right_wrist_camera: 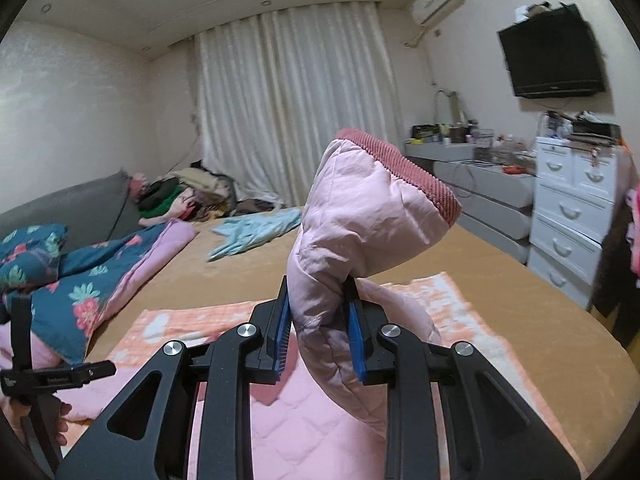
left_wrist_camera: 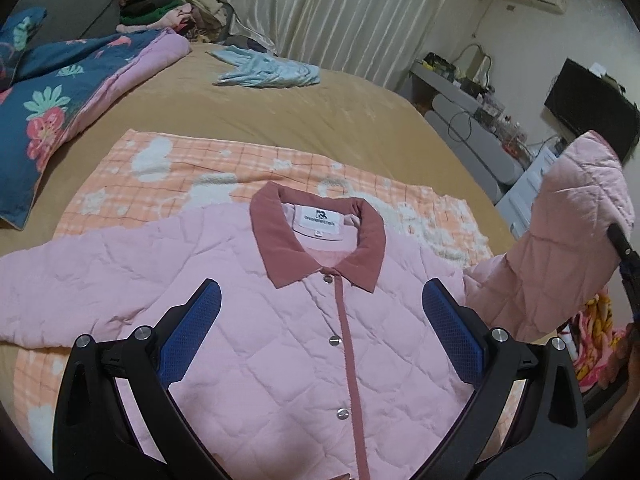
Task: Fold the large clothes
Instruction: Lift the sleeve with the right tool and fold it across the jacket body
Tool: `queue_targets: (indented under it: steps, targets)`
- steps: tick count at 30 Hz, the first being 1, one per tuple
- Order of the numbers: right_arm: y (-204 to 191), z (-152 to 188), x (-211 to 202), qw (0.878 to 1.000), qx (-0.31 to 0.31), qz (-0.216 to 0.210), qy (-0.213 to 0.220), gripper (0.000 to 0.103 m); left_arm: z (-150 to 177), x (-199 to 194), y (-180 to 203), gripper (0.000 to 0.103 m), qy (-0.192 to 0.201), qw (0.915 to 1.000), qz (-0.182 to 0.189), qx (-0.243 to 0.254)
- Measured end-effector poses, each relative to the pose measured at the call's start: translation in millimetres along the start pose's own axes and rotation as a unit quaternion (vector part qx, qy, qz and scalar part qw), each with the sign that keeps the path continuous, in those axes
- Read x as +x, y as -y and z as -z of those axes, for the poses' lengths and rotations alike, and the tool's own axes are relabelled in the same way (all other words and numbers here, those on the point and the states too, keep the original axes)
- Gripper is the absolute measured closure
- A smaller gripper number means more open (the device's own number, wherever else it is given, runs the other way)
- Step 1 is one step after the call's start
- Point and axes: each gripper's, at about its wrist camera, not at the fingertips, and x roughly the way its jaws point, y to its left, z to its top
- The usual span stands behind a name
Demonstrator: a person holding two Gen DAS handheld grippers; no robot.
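A pink quilted jacket (left_wrist_camera: 280, 320) with a dusty-rose collar and snap buttons lies face up on an orange checked blanket (left_wrist_camera: 192, 168) on the bed. My left gripper (left_wrist_camera: 322, 292) hovers over its chest, open, nothing between the blue pads. The jacket's right sleeve (left_wrist_camera: 568, 248) is lifted off the bed at the right edge of the left wrist view. My right gripper (right_wrist_camera: 318, 308) is shut on that sleeve (right_wrist_camera: 360, 216) a little below the ribbed rose cuff (right_wrist_camera: 412, 168), which stands up above the pads. The other sleeve lies flat toward the left.
A floral blue duvet (left_wrist_camera: 44, 92) and a pile of clothes (left_wrist_camera: 168, 4) sit at the bed's far left. A light blue garment (left_wrist_camera: 268, 70) lies near the curtain. White drawers (right_wrist_camera: 572, 208), a desk and a wall television (right_wrist_camera: 556, 52) stand to the right.
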Motion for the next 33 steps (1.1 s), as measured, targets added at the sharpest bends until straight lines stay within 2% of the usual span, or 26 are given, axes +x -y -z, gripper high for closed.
queue_targets:
  steps: [9, 15, 20, 26, 33]
  targets:
    - [-71, 18, 26, 0.998, -0.045, -0.043, -0.023, 0.08, 1, -8, -39, 0.008, 0.004, 0.9993, 0.013, -0.035]
    - [-114, 48, 50, 0.994, -0.076, -0.067, -0.049, 0.08, 2, -9, -64, 0.009, 0.003, 0.9975, 0.032, -0.063]
    - [-137, 75, 66, 0.99, -0.09, -0.082, -0.075, 0.08, 7, -8, -84, 0.009, 0.004, 0.9934, 0.064, -0.095]
    - [-164, 115, 90, 0.981, -0.114, -0.1, -0.117, 0.079, 24, 10, -108, 0.009, -0.018, 0.9823, 0.115, -0.147]
    - [-194, 173, 113, 0.965, -0.13, -0.139, -0.181, 0.074, 43, 27, -131, 0.009, -0.042, 0.965, 0.163, -0.201]
